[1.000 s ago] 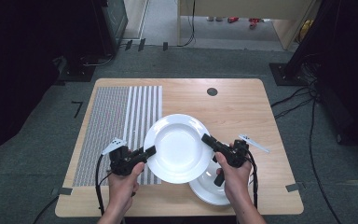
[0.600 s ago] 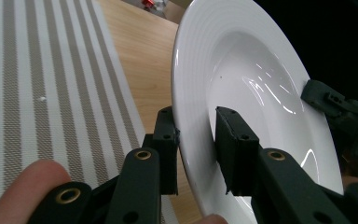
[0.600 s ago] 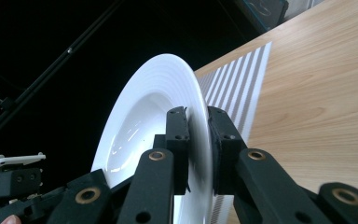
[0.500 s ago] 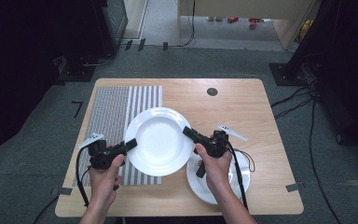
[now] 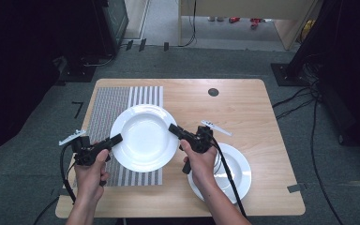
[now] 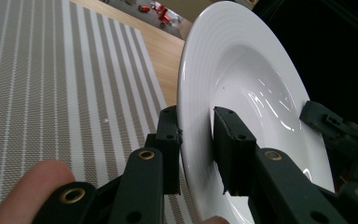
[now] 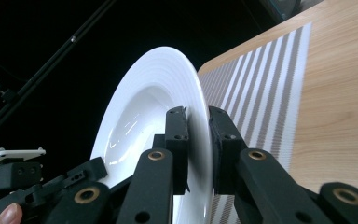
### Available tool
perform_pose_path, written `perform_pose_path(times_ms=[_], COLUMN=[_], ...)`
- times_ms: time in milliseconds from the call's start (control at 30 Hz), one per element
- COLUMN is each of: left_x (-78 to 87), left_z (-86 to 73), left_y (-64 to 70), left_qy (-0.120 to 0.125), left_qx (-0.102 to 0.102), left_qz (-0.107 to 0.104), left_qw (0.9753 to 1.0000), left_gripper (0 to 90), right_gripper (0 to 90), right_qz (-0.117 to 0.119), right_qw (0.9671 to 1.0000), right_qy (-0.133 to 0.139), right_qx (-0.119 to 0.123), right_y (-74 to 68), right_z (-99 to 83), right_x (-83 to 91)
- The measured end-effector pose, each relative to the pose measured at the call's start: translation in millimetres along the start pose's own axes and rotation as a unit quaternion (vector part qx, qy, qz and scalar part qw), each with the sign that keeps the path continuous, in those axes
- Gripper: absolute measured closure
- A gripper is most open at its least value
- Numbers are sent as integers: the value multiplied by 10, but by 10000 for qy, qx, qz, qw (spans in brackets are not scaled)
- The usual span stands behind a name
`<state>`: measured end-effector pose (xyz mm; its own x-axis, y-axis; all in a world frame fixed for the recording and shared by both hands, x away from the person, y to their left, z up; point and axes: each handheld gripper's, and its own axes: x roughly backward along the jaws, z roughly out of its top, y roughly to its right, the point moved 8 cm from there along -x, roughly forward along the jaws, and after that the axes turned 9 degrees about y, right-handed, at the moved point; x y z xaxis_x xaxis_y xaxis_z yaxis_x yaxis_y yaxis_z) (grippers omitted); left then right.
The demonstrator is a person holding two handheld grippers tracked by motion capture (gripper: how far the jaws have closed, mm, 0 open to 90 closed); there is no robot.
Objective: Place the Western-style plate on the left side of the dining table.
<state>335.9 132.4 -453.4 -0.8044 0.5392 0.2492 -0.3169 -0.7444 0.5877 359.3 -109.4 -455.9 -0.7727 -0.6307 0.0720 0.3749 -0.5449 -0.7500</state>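
While the white plate (image 5: 145,137) is hanging between both tongs, it is sitting over the right part of the striped mat (image 5: 117,117) and the bare wood just beside it, slightly left of the table's middle. The left tongs (image 5: 116,139) are clamping the plate's near-left rim, one jaw on the underside and one on the ribbed upper face, as the left gripper view is showing with the plate (image 6: 242,93) standing edge-on between them. The right tongs (image 5: 173,129) are pinching the right rim in the same way, and in the right gripper view the plate (image 7: 154,107) is running between the two closed jaws, with the left tongs (image 7: 81,175) showing across the bowl. A second white plate (image 5: 236,171) is lying flat on the table (image 5: 262,117) near the near-right corner, partly under the right hand (image 5: 199,161) and its cable, and well clear of the held plate's rim. The far half and right side of the table are lying open, apart from a small dark round hole (image 5: 213,92) near the far edge. The mat's left edge is running close to the table's left edge, and the left hand (image 5: 91,166) is hovering over the near-left side of the table.
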Motion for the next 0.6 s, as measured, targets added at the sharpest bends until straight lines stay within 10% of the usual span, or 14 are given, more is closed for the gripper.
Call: perform_pose_path(times_ms=[600], left_x=[80], left_z=[204], left_y=[-445], left_qy=[30], left_qx=[221], left_qz=[260], left_qw=[9994], left_gripper=[735], right_gripper=[807], right_qz=[-1], right_qw=[9997], right_qy=[-248], right_qx=[-44], right_y=[-106], right_z=[-199], right_x=[-489])
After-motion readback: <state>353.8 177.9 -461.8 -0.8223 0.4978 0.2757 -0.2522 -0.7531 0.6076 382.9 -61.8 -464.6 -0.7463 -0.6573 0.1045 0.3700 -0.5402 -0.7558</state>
